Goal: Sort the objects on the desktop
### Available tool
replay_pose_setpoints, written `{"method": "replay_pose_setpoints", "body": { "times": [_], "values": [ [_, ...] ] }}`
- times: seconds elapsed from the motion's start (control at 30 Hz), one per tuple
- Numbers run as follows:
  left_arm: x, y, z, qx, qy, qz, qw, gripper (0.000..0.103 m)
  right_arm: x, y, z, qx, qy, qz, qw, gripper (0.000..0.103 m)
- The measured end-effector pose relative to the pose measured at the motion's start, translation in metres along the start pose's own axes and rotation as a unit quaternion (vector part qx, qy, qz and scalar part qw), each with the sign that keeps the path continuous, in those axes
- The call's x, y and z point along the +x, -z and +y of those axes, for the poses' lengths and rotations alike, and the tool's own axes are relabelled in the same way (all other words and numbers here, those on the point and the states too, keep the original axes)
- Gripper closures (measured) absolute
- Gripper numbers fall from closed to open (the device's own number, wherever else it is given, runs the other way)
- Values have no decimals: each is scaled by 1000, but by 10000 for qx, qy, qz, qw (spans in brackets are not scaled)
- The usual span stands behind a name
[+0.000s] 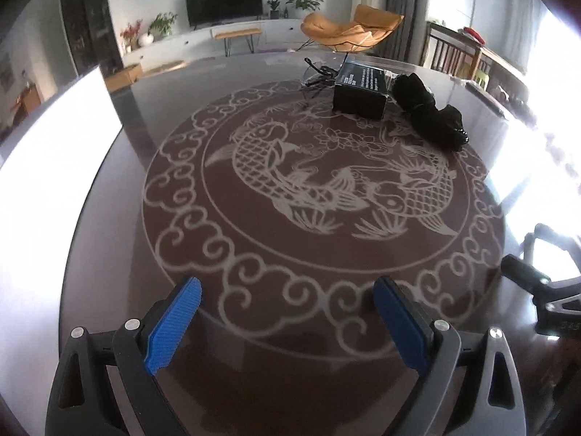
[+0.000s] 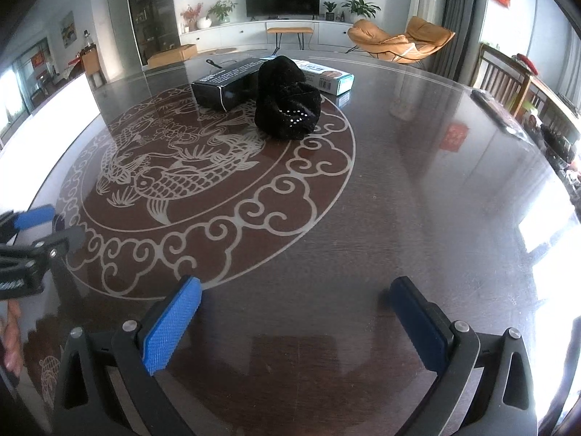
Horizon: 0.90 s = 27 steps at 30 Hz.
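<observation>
A black box (image 1: 359, 89) with white print lies at the far side of the round table's fish-patterned turntable (image 1: 254, 254). A black knitted cloth bundle (image 1: 432, 110) lies right of it, and a black cable (image 1: 319, 72) lies behind it. In the right wrist view the black box (image 2: 225, 83), the cloth bundle (image 2: 287, 100) and a white-and-teal box (image 2: 326, 76) sit together far ahead. My left gripper (image 1: 287, 287) is open and empty near the table's front. My right gripper (image 2: 296, 287) is open and empty, well short of the objects.
The dark glossy table rim (image 2: 454, 218) surrounds the turntable. The left gripper shows at the left edge of the right wrist view (image 2: 32, 239); the right gripper shows at the right edge of the left wrist view (image 1: 541, 283). Wooden chairs (image 2: 504, 80) stand at the right.
</observation>
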<state>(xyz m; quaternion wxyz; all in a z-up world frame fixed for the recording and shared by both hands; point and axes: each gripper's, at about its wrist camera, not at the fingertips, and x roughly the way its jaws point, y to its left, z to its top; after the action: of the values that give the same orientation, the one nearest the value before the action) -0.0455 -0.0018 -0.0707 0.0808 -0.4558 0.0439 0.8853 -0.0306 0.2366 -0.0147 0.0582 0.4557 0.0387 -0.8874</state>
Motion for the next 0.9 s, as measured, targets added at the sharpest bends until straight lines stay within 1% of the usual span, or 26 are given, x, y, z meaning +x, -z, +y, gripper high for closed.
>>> {"method": "replay_pose_setpoints", "body": {
  "times": [0.1,0.17,0.9],
  "values": [
    [1,-2,1,3,-7,-7,10000,5,0,0,0,0,0,0,10000,0],
    [6,-3,1,-1,-15,42,10000,0,0,0,0,0,0,-1,10000,0],
    [5,-1,1,-2,20,32,10000,0,0,0,0,-1,0,-2,10000,0]
  ]
}}
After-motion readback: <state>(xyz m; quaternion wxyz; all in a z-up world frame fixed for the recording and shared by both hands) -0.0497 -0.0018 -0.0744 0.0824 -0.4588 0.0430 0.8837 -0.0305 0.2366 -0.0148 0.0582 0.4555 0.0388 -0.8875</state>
